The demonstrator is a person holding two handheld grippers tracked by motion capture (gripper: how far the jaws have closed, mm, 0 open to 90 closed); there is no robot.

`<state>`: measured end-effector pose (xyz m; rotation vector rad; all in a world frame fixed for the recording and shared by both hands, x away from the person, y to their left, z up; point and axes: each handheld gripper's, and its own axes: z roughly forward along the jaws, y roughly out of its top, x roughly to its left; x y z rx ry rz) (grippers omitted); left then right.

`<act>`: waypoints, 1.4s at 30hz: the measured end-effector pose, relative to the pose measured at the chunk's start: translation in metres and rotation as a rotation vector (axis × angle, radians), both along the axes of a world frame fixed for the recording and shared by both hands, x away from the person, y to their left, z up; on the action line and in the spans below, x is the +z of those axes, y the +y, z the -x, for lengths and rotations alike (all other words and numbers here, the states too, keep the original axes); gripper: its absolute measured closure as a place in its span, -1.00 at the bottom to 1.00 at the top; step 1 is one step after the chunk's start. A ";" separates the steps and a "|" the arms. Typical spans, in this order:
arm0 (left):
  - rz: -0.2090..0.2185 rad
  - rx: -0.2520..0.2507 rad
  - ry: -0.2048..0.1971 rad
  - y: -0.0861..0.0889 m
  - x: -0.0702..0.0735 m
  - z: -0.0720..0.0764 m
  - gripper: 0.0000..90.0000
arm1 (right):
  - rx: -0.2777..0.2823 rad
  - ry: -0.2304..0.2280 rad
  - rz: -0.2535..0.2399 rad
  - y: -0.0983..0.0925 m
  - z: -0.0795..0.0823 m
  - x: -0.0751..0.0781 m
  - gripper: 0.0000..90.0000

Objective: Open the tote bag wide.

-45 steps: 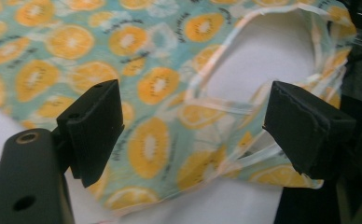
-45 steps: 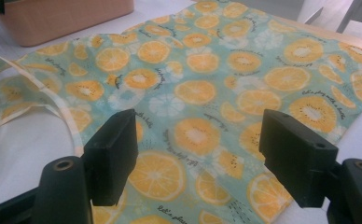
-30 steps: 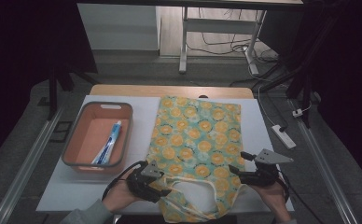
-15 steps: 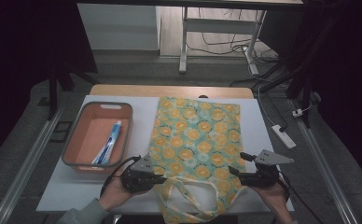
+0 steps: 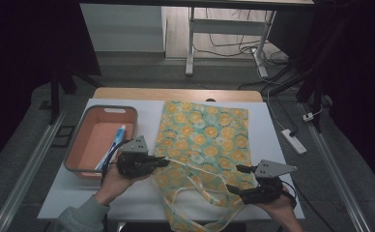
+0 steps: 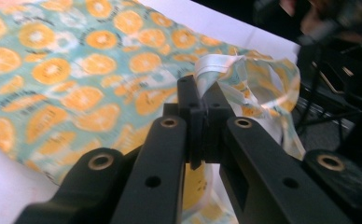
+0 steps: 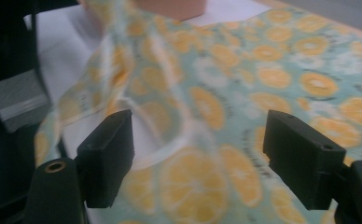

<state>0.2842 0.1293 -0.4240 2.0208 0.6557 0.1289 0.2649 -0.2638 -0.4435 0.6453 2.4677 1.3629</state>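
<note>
Opening a flat orange-print tote bag (image 5: 202, 145) lying across the middle of the white table (image 5: 272, 145), mouth and handles toward 6 o'clock in the high view. Left gripper (image 5: 164, 162) clamped tight on a fold of the bag's upper layer near the mouth, at about 9 o'clock of the opening; in the left gripper view, jaws pressed together with fabric and a pale handle strap (image 6: 216, 65) bunched just past the tips, layer looking lifted off the table. Right gripper (image 5: 234, 189) at about 4 o'clock of the mouth, jaws having just been spreading wider, standing far apart over the printed cloth (image 7: 207, 140) with nothing pinched; pads not pressing on anything. Step in hand, judging by this: parting the mouth, one side gripped, the other not yet taken. Next move likely calling for bringing the right jaws onto the opposite edge or handle and closing on a single layer, not both. Orange tray (image 5: 91, 145) at 9 o'clock of the bag, holding what looks like a toothpaste tube (image 5: 118, 137); contents otherwise hard to make out. Bag's near edge cut off by the frame bottom; right gripper view blurred; which layer the left jaws hold not certain.
</note>
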 end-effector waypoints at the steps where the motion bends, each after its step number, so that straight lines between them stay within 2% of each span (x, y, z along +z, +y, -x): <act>1: 0.007 0.007 -0.003 0.000 0.002 -0.003 0.96 | 0.009 0.002 0.010 0.003 0.003 0.000 -0.49; 5: 0.024 0.026 -0.011 0.000 0.007 -0.012 0.96 | 0.033 -0.001 0.039 0.013 0.010 -0.001 -0.57; 10: 0.026 0.035 -0.014 0.002 0.007 -0.014 0.96 | 0.034 -0.006 0.073 0.023 0.013 -0.005 -0.65; 15: 0.027 0.042 -0.012 0.004 0.007 -0.014 0.96 | 0.022 0.011 0.111 0.029 0.008 -0.018 -0.70; 20: 0.032 0.046 -0.012 0.007 0.007 -0.014 0.96 | 0.002 0.012 0.177 0.034 0.002 -0.031 -0.71; 24: 0.039 0.049 -0.012 0.008 0.008 -0.014 0.96 | -0.001 0.035 0.202 0.034 -0.005 -0.042 -0.61; 26: 0.039 0.047 -0.010 0.009 0.008 -0.014 0.96 | 0.002 0.047 0.216 0.035 -0.006 -0.047 -0.49; 30: 0.035 0.044 -0.009 0.009 0.007 -0.014 0.96 | 0.008 0.018 0.222 0.036 -0.005 -0.048 -0.05; 31: 0.034 0.044 -0.009 0.009 0.007 -0.014 0.96 | 0.002 0.005 0.216 0.036 -0.004 -0.045 0.21; 32: 0.033 0.043 -0.008 0.009 0.007 -0.014 0.96 | 0.002 0.005 0.216 0.036 -0.004 -0.045 0.21; 37: 0.030 0.044 -0.003 0.011 0.005 -0.014 0.96 | -0.001 -0.036 0.198 0.033 0.000 -0.039 0.67; 42: 0.025 0.044 0.000 0.013 0.003 -0.011 0.96 | -0.011 -0.063 0.163 0.028 0.003 -0.031 0.91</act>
